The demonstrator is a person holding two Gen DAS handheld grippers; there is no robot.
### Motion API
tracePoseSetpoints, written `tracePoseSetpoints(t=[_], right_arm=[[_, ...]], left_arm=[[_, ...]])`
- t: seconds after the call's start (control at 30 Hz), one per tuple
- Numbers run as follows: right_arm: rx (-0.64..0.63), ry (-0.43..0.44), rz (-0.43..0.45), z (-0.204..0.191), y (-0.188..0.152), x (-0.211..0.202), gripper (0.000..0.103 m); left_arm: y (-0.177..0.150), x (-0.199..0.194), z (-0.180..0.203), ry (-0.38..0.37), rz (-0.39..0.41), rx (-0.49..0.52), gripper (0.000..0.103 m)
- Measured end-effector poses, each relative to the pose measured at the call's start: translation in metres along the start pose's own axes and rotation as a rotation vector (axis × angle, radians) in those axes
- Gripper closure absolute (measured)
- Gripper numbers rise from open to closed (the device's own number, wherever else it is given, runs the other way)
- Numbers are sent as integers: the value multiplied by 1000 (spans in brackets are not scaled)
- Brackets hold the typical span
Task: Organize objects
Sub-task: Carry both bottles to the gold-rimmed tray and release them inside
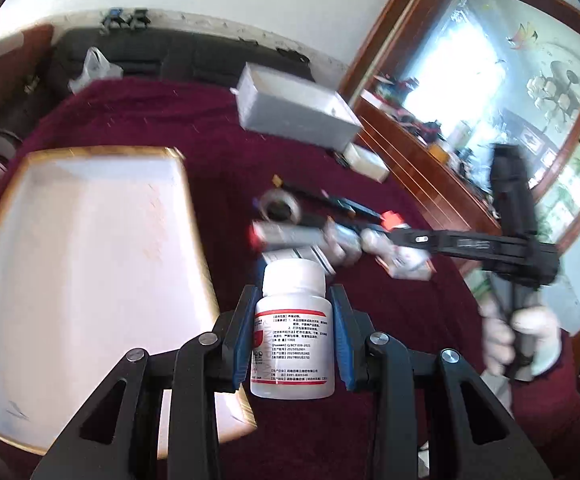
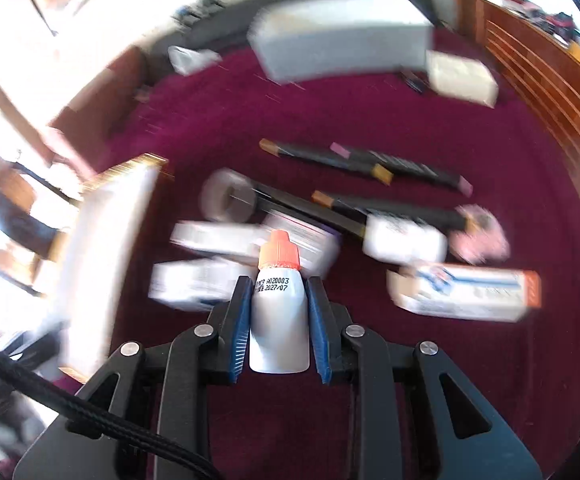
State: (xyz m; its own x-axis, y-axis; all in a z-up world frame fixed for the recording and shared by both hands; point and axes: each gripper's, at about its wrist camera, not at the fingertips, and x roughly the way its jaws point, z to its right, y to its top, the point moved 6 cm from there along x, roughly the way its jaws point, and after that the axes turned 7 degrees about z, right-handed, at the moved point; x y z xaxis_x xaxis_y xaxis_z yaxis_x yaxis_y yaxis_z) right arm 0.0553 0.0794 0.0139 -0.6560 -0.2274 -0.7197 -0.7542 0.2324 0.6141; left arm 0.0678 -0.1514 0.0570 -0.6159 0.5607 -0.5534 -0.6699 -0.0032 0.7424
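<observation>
My left gripper [image 1: 294,294] is shut on a white pill bottle [image 1: 292,344] with a red-edged printed label, held upright above the dark red tablecloth [image 1: 170,120]. A white tray with a gold rim [image 1: 86,264] lies just to its left. My right gripper [image 2: 279,282] is shut on a small white dropper bottle [image 2: 278,320] with an orange cap, above a blurred pile of white medicine boxes [image 2: 210,240]. The same tray [image 2: 102,248] is at the left of the right wrist view. In the left wrist view a gloved hand [image 1: 530,332] holds the right gripper's black handle.
A large white box [image 1: 298,108] and a smaller one [image 1: 366,162] stand at the table's far side. A tape roll [image 2: 226,198], several black pens [image 2: 330,158], a pink item [image 2: 480,236] and an orange-ended carton [image 2: 466,290] lie on the cloth. A wooden cabinet [image 1: 430,152] borders the right.
</observation>
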Motion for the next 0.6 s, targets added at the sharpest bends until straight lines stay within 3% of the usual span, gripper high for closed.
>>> tracePoseSetpoints(t=[0.17, 0.27, 0.4, 0.6], right_arm=[[-9, 217, -12, -85, 38, 11, 78], [-23, 260, -55, -125, 53, 44, 78], [-12, 242, -127, -161, 61, 112, 78], [36, 180, -180, -168, 59, 182, 78]], left_arm=[[45, 10, -45, 119, 7, 7, 73], [67, 36, -86, 181, -46, -42, 73], [76, 69, -133, 250, -86, -98, 73], [73, 106, -184, 262, -118, -220, 73]])
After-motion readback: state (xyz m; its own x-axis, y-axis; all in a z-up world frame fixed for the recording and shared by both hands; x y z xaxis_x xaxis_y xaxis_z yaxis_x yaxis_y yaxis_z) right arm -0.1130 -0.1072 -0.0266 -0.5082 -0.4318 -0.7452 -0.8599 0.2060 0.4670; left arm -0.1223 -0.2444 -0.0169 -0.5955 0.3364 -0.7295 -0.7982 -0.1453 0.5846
